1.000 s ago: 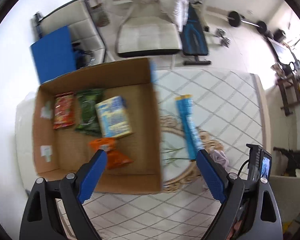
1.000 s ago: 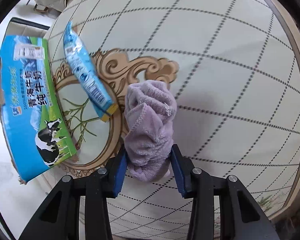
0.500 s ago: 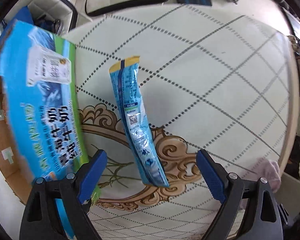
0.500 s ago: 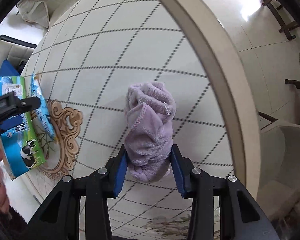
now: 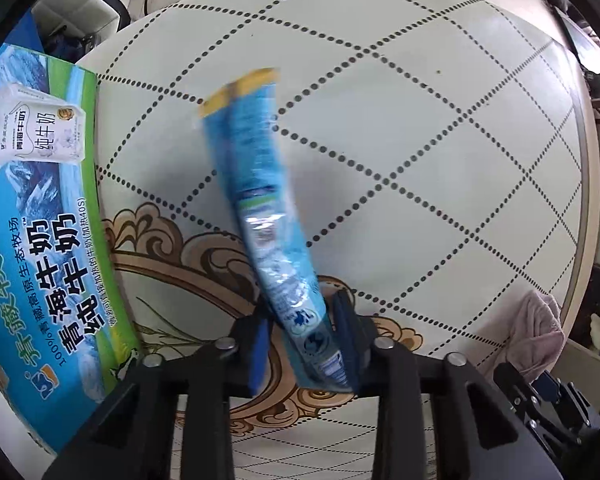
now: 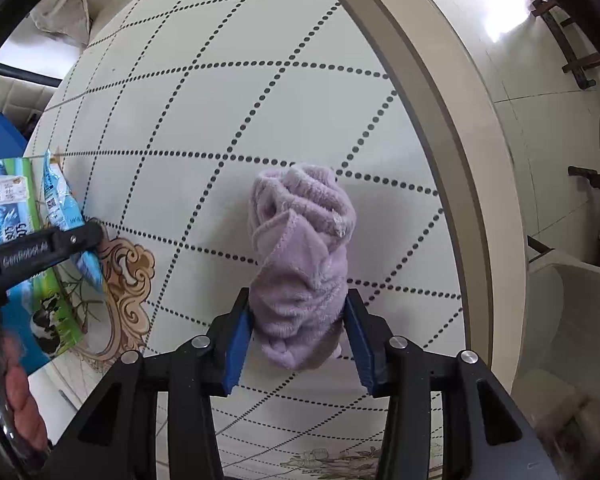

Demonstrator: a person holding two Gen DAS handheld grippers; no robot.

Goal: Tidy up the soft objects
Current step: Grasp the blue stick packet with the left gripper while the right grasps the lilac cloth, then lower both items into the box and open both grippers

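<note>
My left gripper is shut on the near end of a long blue snack packet with a yellow far end, tilted up off the round table. My right gripper is shut on a bunched lilac fleece cloth, held over the table near its right rim. The cloth also shows at the right edge of the left wrist view. The left gripper and packet show at the left of the right wrist view.
A blue and green milk carton box stands at the table's left side, its printed flap facing me. The table rim curves close on the right, with floor beyond. Chairs and gym weights stand past the far edge.
My left gripper moved from above the box down to the blue packet, closed on its near end and lifted it. My right gripper carried the cloth toward the table's right rim.
</note>
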